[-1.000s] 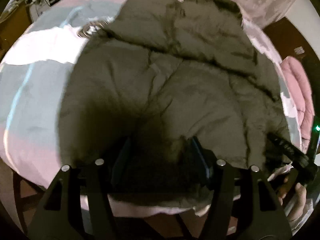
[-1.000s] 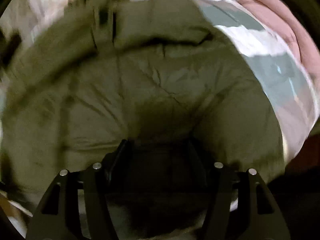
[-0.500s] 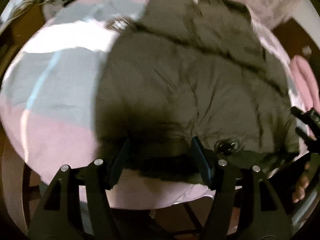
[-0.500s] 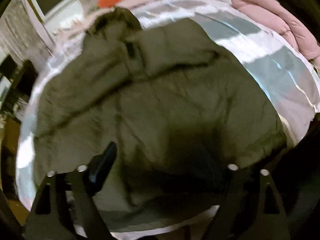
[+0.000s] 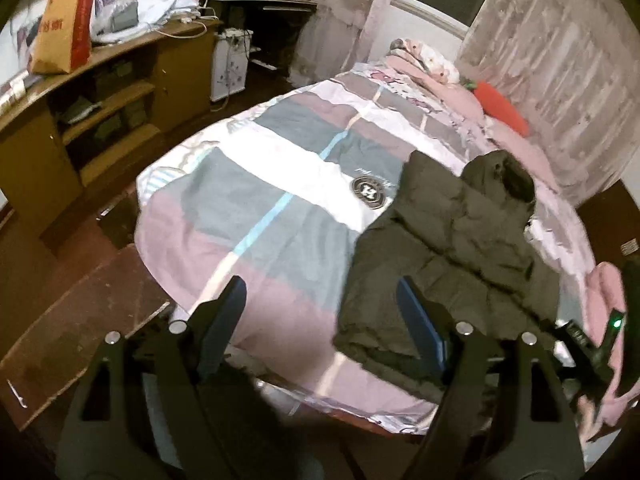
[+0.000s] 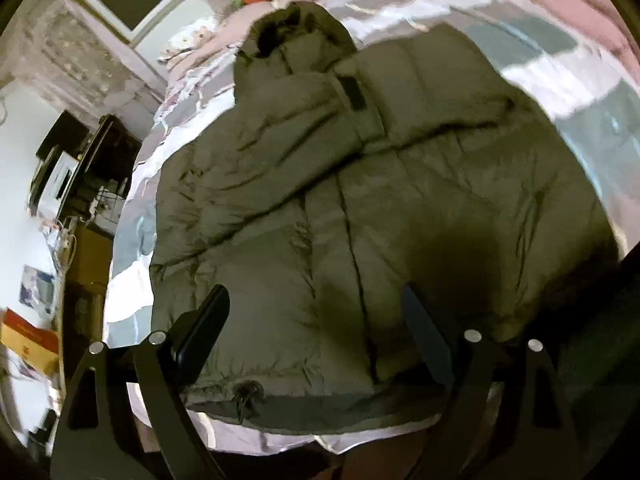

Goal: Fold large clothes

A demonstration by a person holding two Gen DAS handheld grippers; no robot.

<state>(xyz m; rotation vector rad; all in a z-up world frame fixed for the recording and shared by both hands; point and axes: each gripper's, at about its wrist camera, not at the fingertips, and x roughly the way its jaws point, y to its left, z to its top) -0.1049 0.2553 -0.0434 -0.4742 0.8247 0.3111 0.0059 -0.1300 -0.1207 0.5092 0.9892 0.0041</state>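
Note:
An olive-green puffer jacket [image 6: 360,200] with a hood lies flat on the bed, hem toward me, both sleeves folded across its front. It also shows in the left wrist view [image 5: 452,256] at the bed's right side. My left gripper [image 5: 320,308] is open and empty, raised above the bed's near edge, left of the jacket. My right gripper [image 6: 316,312] is open and empty, hovering just above the jacket's hem. A drawcord toggle [image 6: 246,392] sits at the hem.
The bed [image 5: 260,208] has a striped pink, grey and white cover. Pillows and an orange cushion [image 5: 504,108] lie at its head. A wooden desk with shelves [image 5: 104,92] stands to the left. A pink quilt [image 6: 580,12] lies to the right. The floor [image 5: 80,320] is dark red.
Both grippers have let go of the jacket and pulled back and up from it. The left one swung to the left, so the jacket now sits to its right.

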